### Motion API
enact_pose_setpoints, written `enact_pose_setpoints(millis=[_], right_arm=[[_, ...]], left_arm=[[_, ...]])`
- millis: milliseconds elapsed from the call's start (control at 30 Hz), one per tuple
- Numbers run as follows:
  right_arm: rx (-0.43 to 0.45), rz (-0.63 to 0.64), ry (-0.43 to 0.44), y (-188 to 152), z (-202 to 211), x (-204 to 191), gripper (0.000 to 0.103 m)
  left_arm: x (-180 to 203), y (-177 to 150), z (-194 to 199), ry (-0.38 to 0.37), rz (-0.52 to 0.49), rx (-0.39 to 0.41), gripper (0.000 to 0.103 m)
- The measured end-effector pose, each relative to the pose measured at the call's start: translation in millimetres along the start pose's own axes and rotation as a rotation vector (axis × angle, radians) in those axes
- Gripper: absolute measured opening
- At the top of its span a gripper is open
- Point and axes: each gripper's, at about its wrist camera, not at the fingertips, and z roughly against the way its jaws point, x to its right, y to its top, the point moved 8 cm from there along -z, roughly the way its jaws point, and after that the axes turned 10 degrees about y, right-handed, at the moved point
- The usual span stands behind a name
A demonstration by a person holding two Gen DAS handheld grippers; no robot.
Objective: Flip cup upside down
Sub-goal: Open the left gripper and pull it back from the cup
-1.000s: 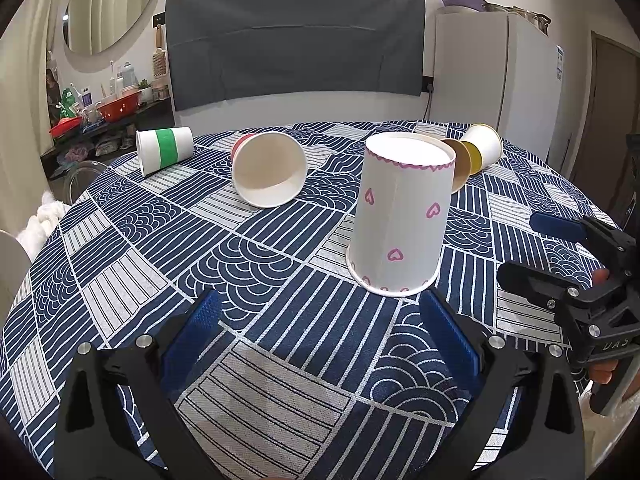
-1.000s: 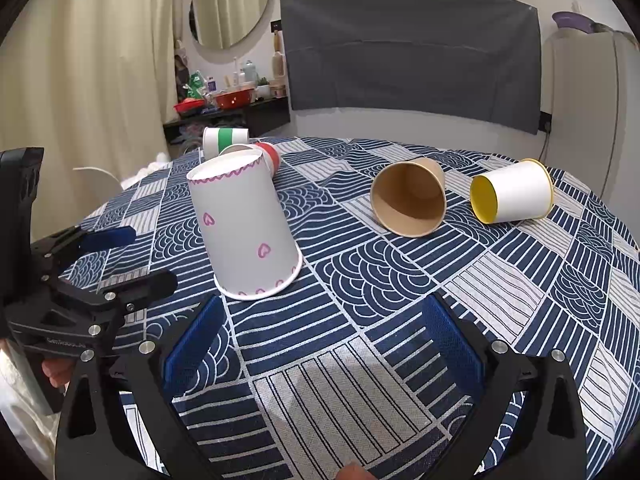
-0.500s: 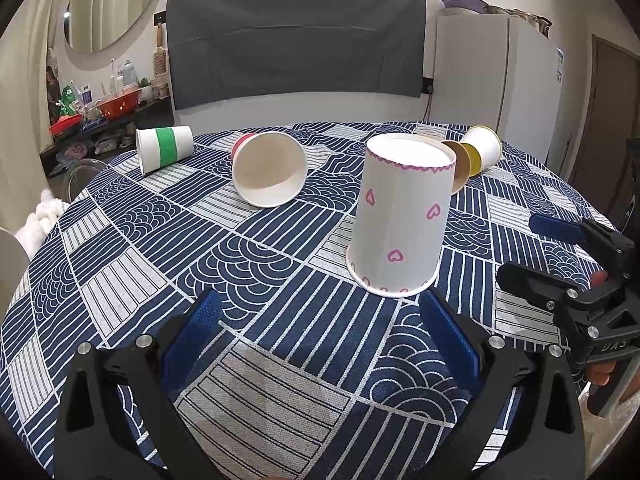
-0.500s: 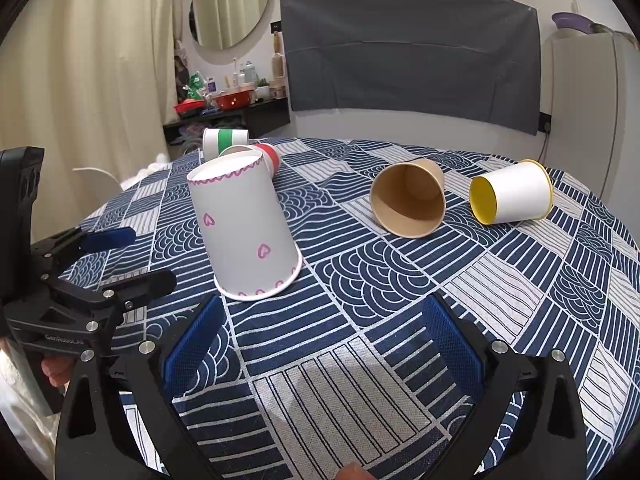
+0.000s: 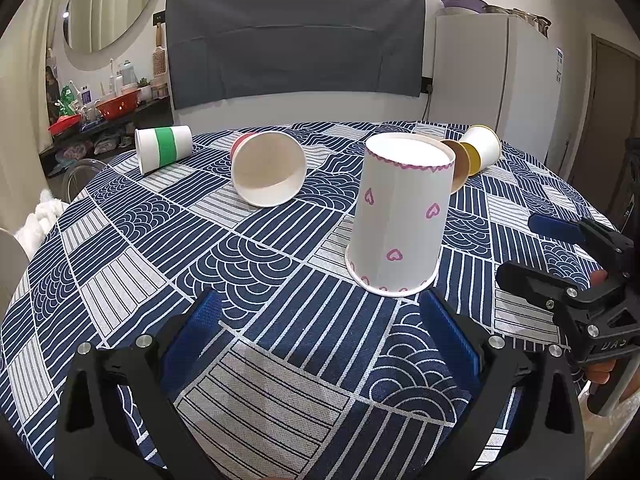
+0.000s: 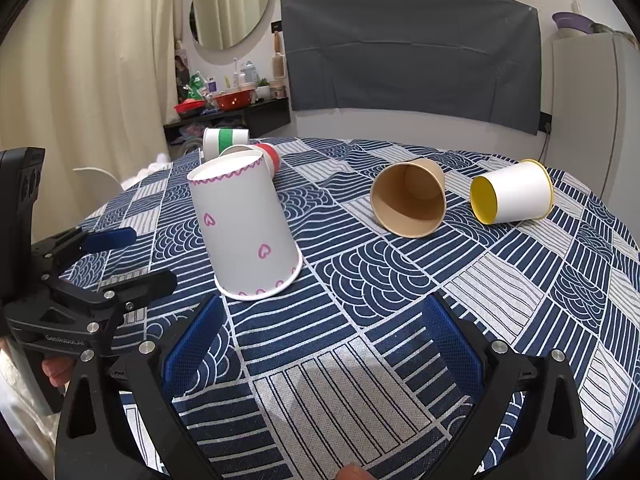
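A white paper cup with pink hearts (image 5: 400,216) stands upside down, mouth on the tablecloth; it also shows in the right wrist view (image 6: 246,226). My left gripper (image 5: 320,328) is open and empty, just in front of and a little left of this cup. My right gripper (image 6: 320,332) is open and empty, in front of and to the right of the cup. Each gripper shows in the other's view: the right one (image 5: 560,256) at the right edge, the left one (image 6: 116,260) at the left edge.
Several cups lie on their sides on the round blue patterned table (image 5: 248,248): a white cup with red base (image 5: 268,174), a green-banded cup (image 5: 162,148), a brown cup (image 6: 410,198), a yellow-lined cup (image 6: 512,196). A fridge (image 5: 492,76) stands behind.
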Motion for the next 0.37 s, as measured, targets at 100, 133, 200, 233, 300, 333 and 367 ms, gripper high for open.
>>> enact_pose_setpoints(millis=[100,133,200,233,300,333,367], right_arm=[[0.001,-0.001,-0.001,0.1,0.0,0.0,0.096],[0.001,0.001,0.0,0.1,0.0,0.0,0.096],[0.001,0.001,-0.001,0.1,-0.1,0.1,0.096],[0.001,0.001,-0.002,0.1,-0.1,0.1,0.096],[0.001,0.0,-0.001,0.1,0.0,-0.1,0.096],[0.0,0.0,-0.001,0.1,-0.1,-0.1,0.096],[0.0,0.0,0.0,0.0,-0.1,-0.2,0.096]], left_arm=[[0.0,-0.1,-0.1,-0.004,0.001,0.0,0.097],[-0.1,-0.2,0.0,-0.005,0.001,0.0,0.097],[-0.6,0.1,0.3,0.003,-0.001,0.003,0.097],[-0.3,0.4,0.9,0.007,-0.004,0.008,0.097],[1.4,0.4,2.7,0.008,-0.016,0.018,0.097],[2.6,0.5,3.5,0.01,-0.022,0.022,0.097],[3.4,0.4,4.0,0.013,-0.029,0.025,0.097]])
